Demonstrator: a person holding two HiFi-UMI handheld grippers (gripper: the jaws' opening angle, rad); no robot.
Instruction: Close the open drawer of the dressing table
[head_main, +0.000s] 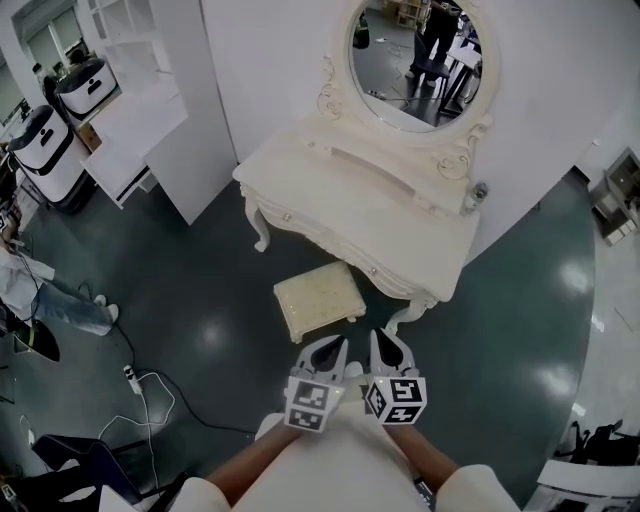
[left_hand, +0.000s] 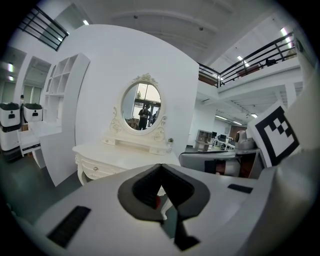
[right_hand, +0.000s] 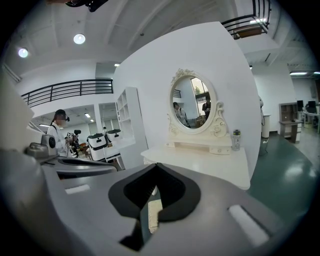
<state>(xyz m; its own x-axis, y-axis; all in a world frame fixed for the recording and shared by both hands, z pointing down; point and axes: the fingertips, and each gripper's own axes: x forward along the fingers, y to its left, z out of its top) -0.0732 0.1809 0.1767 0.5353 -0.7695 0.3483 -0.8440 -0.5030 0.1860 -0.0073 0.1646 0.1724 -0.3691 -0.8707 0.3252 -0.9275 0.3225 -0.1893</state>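
The cream dressing table (head_main: 370, 215) with its oval mirror (head_main: 415, 60) stands against a white wall ahead of me. Two drawer knobs show on its front, and from here I cannot make out a drawer pulled out. Both grippers hang side by side close to my body, well short of the table. My left gripper (head_main: 340, 345) is shut and empty. My right gripper (head_main: 380, 338) is also shut with nothing in it. The table shows beyond the closed jaws in the left gripper view (left_hand: 120, 157) and in the right gripper view (right_hand: 205, 162).
A cream padded stool (head_main: 318, 298) sits on the dark floor between me and the table. A small bottle (head_main: 478, 192) stands on the tabletop's right end. A white shelf unit (head_main: 130, 110) is at the left, a power strip with cable (head_main: 135, 380) lies on the floor.
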